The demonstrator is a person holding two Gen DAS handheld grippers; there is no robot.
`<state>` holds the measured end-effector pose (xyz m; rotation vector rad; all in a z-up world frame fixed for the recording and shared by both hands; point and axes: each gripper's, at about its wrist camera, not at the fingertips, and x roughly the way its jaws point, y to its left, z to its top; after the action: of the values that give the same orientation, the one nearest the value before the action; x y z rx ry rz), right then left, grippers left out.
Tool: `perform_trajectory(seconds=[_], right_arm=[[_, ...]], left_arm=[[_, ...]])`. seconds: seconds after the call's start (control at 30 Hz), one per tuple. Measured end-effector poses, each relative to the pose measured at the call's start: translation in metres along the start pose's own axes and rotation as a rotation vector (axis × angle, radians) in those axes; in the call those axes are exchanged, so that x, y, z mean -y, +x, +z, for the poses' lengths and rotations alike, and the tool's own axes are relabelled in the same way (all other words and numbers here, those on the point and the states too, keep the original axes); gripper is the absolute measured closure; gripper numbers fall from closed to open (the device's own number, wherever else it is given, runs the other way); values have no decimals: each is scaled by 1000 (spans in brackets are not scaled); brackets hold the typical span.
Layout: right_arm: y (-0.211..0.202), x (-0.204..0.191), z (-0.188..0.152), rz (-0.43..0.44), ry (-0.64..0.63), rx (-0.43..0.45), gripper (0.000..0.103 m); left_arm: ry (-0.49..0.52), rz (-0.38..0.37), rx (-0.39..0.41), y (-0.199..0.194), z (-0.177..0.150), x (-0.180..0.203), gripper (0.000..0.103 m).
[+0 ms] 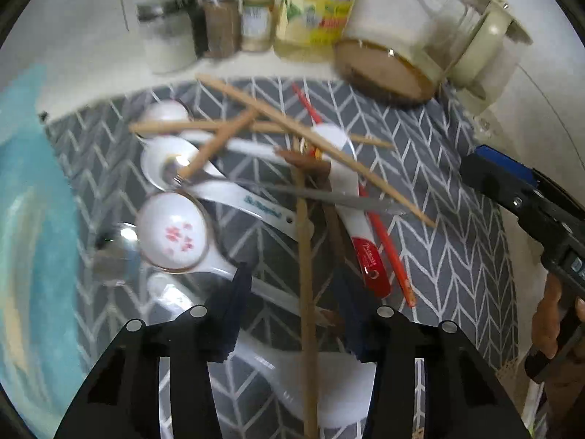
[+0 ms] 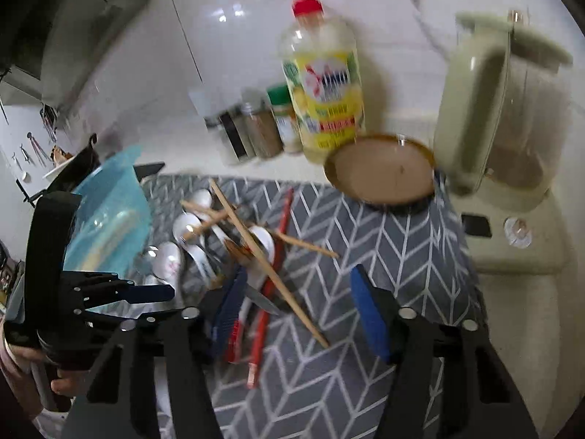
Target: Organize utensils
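Mat (image 1: 457, 219), grey chevron, on white desk (image 1: 91, 55). Utensil pile (image 1: 256, 183) at mat's left and centre:
- wooden chopsticks (image 1: 318, 146), crossed over the rest;
- white spoons (image 1: 172, 234), several, at left, one with pink flower print;
- red chopstick (image 1: 387, 241), right of pile;
- red-and-white handle (image 1: 365, 256), just beside it;
- knife (image 1: 329, 197), lying across the middle.

Left gripper (image 1: 292, 314): partly open, straddling one long chopstick (image 1: 305, 256), pads apart from it. Right gripper (image 2: 299, 314): open, nothing held, over near end of pile.

Far edge: spice jars (image 1: 219, 22), soap bottle (image 2: 321, 87), brown dish (image 2: 380, 172), blender (image 2: 501, 109). Blue bowl (image 2: 109, 212) at left.
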<state>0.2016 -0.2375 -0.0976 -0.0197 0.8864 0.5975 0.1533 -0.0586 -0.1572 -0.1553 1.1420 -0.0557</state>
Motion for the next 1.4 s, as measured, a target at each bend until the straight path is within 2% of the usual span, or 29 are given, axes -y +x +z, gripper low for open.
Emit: perform_trajectory(seconds=[0.03, 0.07, 0.13, 0.2, 0.23, 0.3, 0.37, 0.47, 0.57, 0.63, 0.77, 0.87, 1.03, 1.17, 1.23, 1.3, 1.4], right_arm=[[5, 5, -1, 3, 2, -10, 50], [8, 8, -2, 5, 4, -15, 50], [11, 13, -2, 13, 11, -17, 50], [12, 15, -2, 28, 14, -19, 50], [13, 14, -2, 37, 11, -22, 50], [17, 11, 0, 63, -5, -28, 54], [24, 9, 1, 83, -13, -44, 67], [44, 3, 5, 129, -47, -82, 77], [62, -10, 7, 182, -106, -107, 78], [75, -17, 7, 188, -145, -117, 78], [87, -23, 8, 152, -181, -118, 93], [73, -21, 7, 125, -145, -111, 96], [29, -2, 8, 145, 82, -42, 96], [4, 1, 8, 117, 189, 0, 96], [-11, 2, 8, 132, 252, 27, 96], [-25, -1, 8, 109, 278, 58, 96], [-43, -7, 15, 96, 306, 103, 96]], left_arm=[[12, 9, 10, 1, 0, 2, 61], [22, -4, -14, 6, 1, 4, 68], [24, -7, -34, 12, 0, 7, 74], [72, 23, -33, 14, -1, 15, 92], [80, 30, -42, 14, -2, 16, 94], [41, -2, -58, 13, -1, 10, 96], [-3, -38, -74, 9, -1, 1, 96], [-26, -52, -59, -9, -1, -5, 96], [-22, -53, -35, -29, -4, -6, 96], [-28, -57, -41, -36, -7, -8, 96], [-54, -66, -42, -41, -11, -15, 96], [-80, -77, -25, -54, -12, -18, 96], [-51, -115, 17, -89, -18, -17, 96], [-42, -153, 30, -105, -18, -19, 96], [-46, -181, 54, -122, -18, -23, 96], [-55, -216, 77, -138, -15, -30, 96], [-45, -215, 134, -164, -7, -45, 96]])
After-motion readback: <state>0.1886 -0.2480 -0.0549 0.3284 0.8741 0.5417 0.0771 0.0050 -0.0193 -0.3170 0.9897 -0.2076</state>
